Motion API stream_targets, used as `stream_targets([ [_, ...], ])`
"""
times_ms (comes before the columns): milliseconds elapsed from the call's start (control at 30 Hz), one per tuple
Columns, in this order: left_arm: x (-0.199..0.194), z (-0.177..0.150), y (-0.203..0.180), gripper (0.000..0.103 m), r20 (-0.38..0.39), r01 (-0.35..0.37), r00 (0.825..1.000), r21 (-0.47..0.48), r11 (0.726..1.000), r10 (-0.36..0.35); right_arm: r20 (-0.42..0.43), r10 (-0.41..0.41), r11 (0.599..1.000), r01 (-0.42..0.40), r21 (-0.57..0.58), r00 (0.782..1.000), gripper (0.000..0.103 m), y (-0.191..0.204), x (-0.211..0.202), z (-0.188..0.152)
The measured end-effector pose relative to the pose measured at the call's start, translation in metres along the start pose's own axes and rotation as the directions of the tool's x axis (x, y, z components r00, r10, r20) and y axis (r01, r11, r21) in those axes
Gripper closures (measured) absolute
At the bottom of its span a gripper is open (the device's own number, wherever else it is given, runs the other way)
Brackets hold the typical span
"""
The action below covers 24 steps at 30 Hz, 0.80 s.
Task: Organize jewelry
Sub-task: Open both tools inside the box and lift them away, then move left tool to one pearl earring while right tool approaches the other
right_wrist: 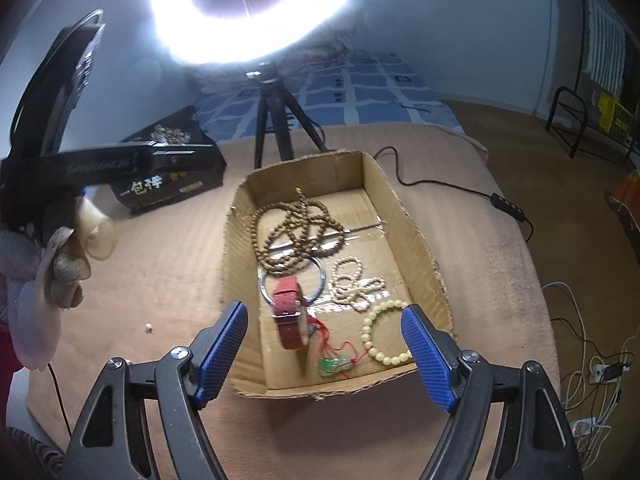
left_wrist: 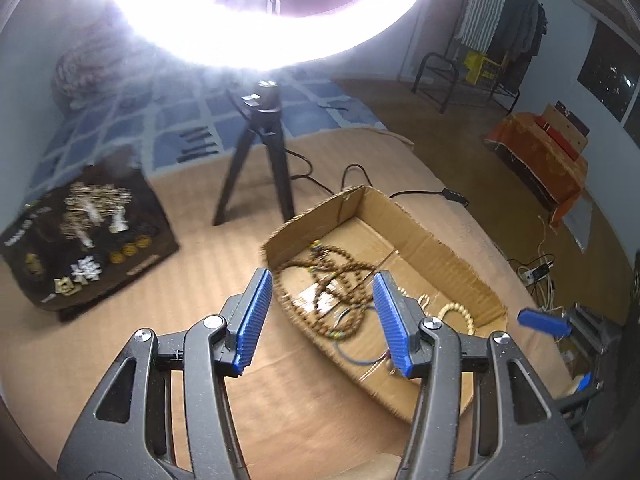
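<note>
Right claw [right_wrist: 324,354]: my jaws stand wide and empty above the box's near wall, pointing down at the watch [right_wrist: 289,314].
Left claw [left_wrist: 322,322]: half spread, holding nothing, over the box's left rim.
Jewelry: all lies in the box [right_wrist: 428,236], brown beads [right_wrist: 298,232] at the far end, so it stays gathered.
Room: bare blanket [right_wrist: 160,248] left of the box; tripod [right_wrist: 276,128] beyond.

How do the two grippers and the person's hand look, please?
Both the left gripper and right gripper have black plastic arms with silver pivot screws and blue ribbed pads. The hand wears a grey knitted glove.
</note>
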State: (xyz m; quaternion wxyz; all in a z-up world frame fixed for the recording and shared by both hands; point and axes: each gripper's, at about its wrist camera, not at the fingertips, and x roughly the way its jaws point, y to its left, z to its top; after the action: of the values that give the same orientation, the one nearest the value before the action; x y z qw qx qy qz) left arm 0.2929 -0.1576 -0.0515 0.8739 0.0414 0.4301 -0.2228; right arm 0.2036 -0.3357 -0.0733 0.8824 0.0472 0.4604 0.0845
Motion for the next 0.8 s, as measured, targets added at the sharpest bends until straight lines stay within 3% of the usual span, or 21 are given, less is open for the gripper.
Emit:
stream_targets([
  [233, -0.042, -0.029, 0.038, 0.049, 0.002, -0.024, 1.0, -0.053, 0.998, 0.024, 0.012, 0.038, 0.998, -0.037, -0.042, 0.999, 0.022, 0.03, -0.012, -0.003],
  [433, -0.069, -0.074, 0.073, 0.049, -0.01, -0.03, 1.0, -0.129, 0.991, 0.029, -0.001, 0.096, 0.994, -0.096, -0.048, 0.995, 0.022, 0.051, -0.011, -0.008],
  [600, -0.08, -0.113, 0.082, 0.049, -0.047, -0.034, 0.998, -0.128, 0.991, 0.028, -0.025, 0.128, 0.989, -0.13, -0.069, 0.991, 0.022, 0.068, -0.005, -0.011],
  [733, -0.079, -0.146, 0.086, 0.05, -0.098, -0.01, 0.995, -0.13, 0.991, -0.003, -0.057, 0.173, 0.983, -0.177, -0.057, 0.983, 0.031, 0.08, 0.004, -0.013],
  [800, -0.077, -0.158, 0.086, 0.058, -0.12, 0.006, 0.993, -0.129, 0.992, -0.022, -0.081, 0.191, 0.979, -0.196, -0.056, 0.978, 0.035, 0.088, 0.011, -0.015],
])
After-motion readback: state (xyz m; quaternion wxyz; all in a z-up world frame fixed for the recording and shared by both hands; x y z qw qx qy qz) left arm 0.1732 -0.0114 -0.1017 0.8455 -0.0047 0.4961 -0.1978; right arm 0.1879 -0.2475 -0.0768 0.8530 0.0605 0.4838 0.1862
